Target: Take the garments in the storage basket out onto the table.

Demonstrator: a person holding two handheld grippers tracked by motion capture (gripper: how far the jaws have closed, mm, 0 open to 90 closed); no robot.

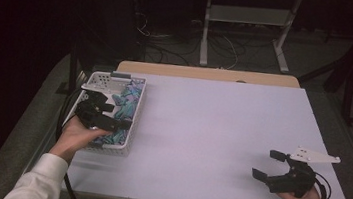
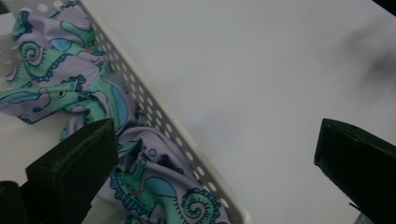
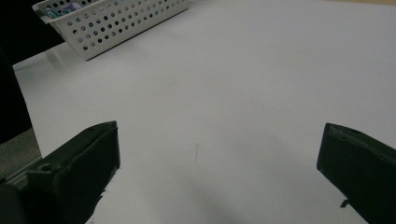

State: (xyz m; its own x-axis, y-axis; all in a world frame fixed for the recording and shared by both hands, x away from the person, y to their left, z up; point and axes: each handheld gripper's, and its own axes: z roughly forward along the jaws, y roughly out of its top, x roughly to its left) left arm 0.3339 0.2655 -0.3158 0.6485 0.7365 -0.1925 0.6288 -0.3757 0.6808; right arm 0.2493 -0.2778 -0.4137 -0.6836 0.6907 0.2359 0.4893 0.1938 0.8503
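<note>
The left claw (image 1: 105, 114) hangs spread over the basket (image 1: 134, 125), patterned cloth (image 2: 154, 186) just below it; next, I judge, lower and pinch. The right claw (image 1: 270, 165) waits spread.

No readable text, label, brand, number or sign is found in any view. The cloth (image 2: 70, 88) in the white basket (image 2: 196, 163) is printed with seahorse figures and curls in green, blue and lilac; no lettering is made out among them. The basket wall is marked by rows of punched holes, without a moulded mark that can be read. The counter (image 1: 221, 135) is plain, and no print is seen on it. The black jaws and the grey plate of the right gripper (image 1: 272, 168) are unmarked as far as can be told.
</note>
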